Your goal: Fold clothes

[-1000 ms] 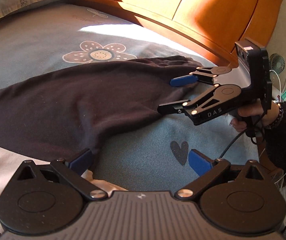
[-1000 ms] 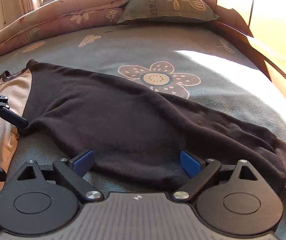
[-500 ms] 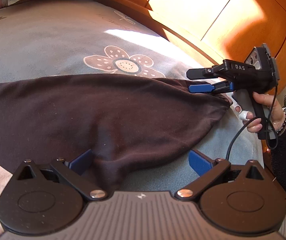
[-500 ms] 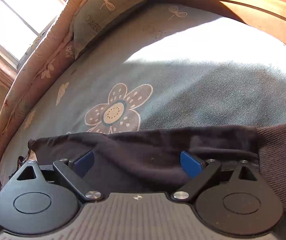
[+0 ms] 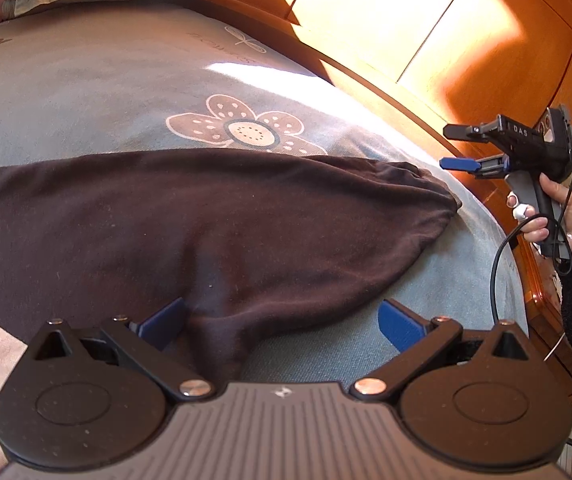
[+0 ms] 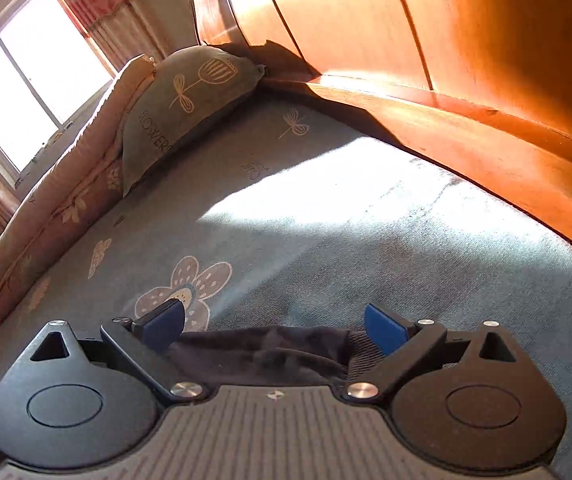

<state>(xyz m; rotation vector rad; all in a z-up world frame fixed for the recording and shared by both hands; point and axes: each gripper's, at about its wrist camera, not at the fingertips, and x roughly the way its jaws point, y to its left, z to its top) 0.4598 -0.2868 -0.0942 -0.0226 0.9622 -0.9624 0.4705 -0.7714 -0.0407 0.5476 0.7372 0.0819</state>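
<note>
Two hand-held grippers work over a dark brown garment spread on a blue floral bedspread. At the bottom of the left wrist view, the left hand-held gripper stands with its blue pads wide apart, a fold of the garment rising between them near the left pad. Bare bedspread lies open at lower right of the garment's rounded edge. At right centre, a hand in a black sleeve holds the right hand-held gripper clear above the cloth, its fingers spread. Only the right wrist view shows the garment's ribbed hem low between that gripper's parted pads, then open sunlit bedspread, a pillow, a wooden headboard and a window at upper left.
</note>
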